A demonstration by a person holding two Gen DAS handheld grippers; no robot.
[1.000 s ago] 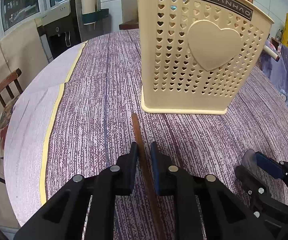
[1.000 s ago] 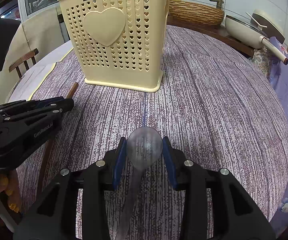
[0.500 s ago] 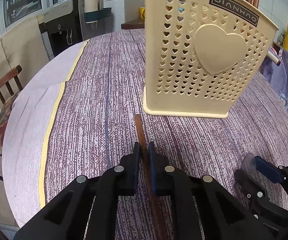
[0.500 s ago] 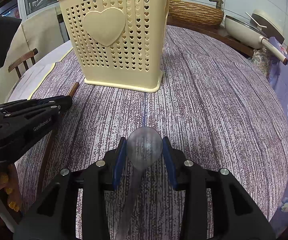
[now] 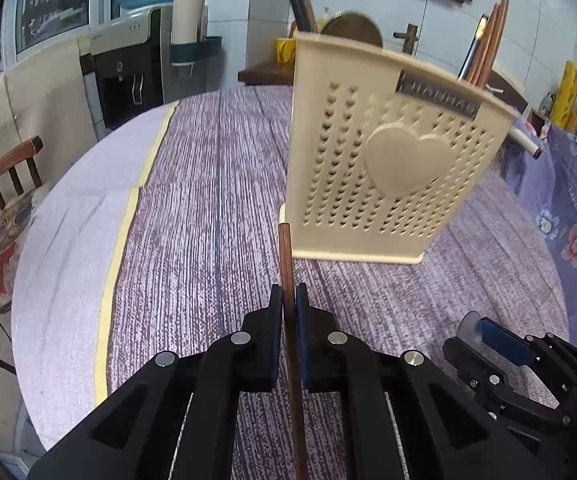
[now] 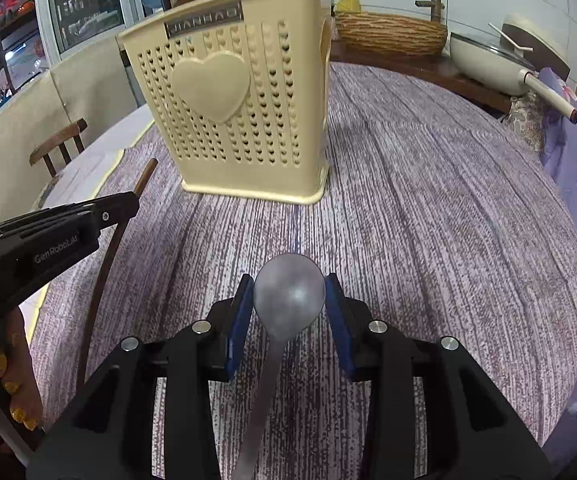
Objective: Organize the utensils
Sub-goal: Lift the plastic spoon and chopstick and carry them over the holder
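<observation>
Brown wooden chopstick (image 5: 288,264) is now pinched tight in your left gripper (image 5: 289,300); a second ago those jaws stood slightly apart around it. You've lifted it, and its tip now points at the cream utensil basket (image 5: 372,184) on the desk (image 5: 208,200). Your right gripper (image 6: 288,296) hasn't budged, jaws clamping the silver spoon (image 6: 288,292) by its bowl.
</observation>
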